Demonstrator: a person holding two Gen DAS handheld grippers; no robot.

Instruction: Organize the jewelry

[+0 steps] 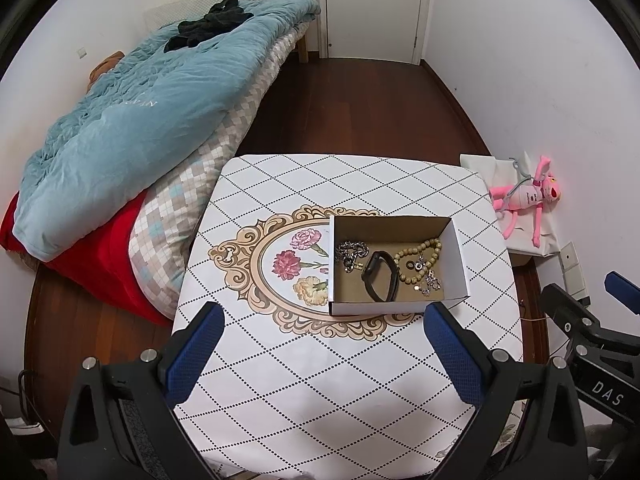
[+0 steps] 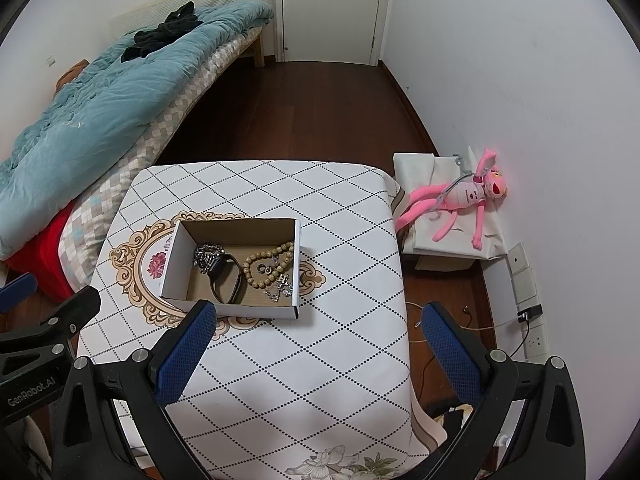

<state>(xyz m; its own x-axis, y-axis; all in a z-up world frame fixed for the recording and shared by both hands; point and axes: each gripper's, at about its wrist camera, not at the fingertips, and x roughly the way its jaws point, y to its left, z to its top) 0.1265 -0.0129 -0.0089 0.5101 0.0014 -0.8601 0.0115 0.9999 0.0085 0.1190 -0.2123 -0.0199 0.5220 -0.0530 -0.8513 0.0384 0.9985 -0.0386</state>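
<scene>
Lying in the box at centre frame, all the jewelry looked gathered. Both hand-held grippers hung released, empty.

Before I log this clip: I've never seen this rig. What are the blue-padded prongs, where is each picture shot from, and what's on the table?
Those prongs are two hand-held grippers; each carries a camera looking along its fingers. One picture comes from the left gripper, the other from the right gripper. Both are open and hold nothing. On the diamond-patterned white tablecloth sits an open white cardboard box. Inside lie a silver chain, a black wristband, a tan beaded bracelet and small silver pieces I cannot identify.
</scene>
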